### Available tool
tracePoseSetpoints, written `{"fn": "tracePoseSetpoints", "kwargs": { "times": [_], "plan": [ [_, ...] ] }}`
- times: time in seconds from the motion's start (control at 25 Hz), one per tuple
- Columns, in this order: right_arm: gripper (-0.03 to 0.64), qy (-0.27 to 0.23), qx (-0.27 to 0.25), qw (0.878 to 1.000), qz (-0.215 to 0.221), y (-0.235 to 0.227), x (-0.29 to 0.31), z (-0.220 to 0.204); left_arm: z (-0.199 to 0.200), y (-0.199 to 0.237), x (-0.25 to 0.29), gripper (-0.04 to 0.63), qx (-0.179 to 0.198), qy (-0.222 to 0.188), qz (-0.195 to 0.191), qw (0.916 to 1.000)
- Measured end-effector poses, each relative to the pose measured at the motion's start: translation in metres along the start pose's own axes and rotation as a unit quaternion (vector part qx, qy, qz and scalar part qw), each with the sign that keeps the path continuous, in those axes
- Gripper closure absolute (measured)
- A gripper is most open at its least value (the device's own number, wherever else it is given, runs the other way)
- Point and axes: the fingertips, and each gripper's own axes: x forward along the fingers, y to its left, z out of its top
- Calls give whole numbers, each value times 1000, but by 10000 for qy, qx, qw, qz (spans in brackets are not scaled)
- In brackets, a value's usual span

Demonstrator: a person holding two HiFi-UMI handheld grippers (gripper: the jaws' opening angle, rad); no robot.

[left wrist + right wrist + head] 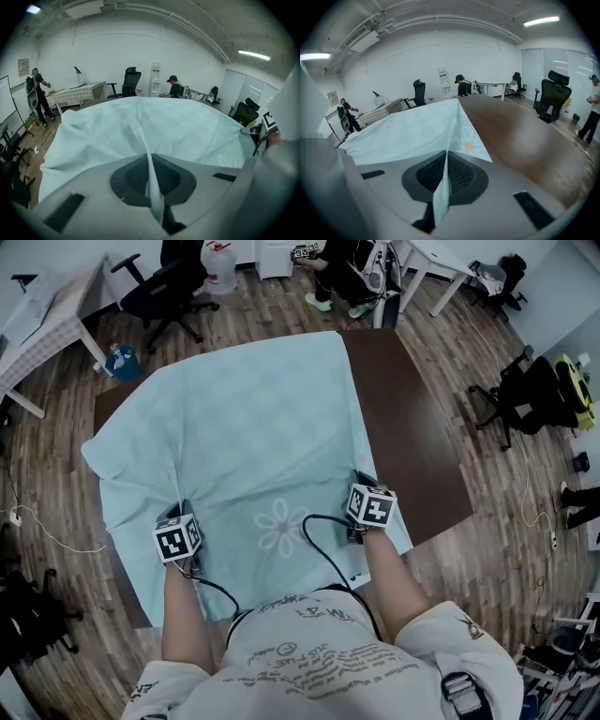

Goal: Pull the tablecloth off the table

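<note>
Light blue tablecloth spread over the dark brown table, centre of the head view. Covers the left and middle of the top, leaves a bare wood strip along the right side. Hangs over the near edge and the left edge, rumpled at the left corner. White flower print low centre, between the two grippers.

Lower left of centre, left gripper: clenched on a pinched-up ridge of the cloth. In the left gripper view, thin fold standing straight up between the dark pads, no gap either side. Crease running on from the pinch toward mid-frame, cloth tented around it.

Right of centre, right gripper: likewise clamped on the cloth, right at its right-hand edge. In the right gripper view, narrow fold squeezed between the ribbed pads, bare table top just right of the cloth edge.

Black cables looping from both grippers down to the bottom of the frame.

Around the table on the wood floor: black office chair upper left, blue bottle beside the far left corner, clear water jug at the top, seated person top centre.
</note>
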Motion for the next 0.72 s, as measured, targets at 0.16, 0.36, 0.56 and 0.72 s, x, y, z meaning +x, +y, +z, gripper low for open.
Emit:
{"fn": "tracePoseSetpoints", "kwargs": {
  "times": [0.16,0.36,0.56,0.72],
  "plan": [
    [601,-481,-72,9982,353,25,-31,12,9,-21,-26,586,232,-315,-97,9992],
    [601,-994,-372,9909,825,61,-72,24,20,-43,-61,588,385,-752,-157,9963],
    [601,-1531,-890,9777,1132,98,-118,39,38,-60,-103,587,428,-1335,-183,9900],
    [601,-1938,-1044,9659,1365,122,-154,52,51,-70,-140,588,513,-1761,-212,9828]
  ]
}}
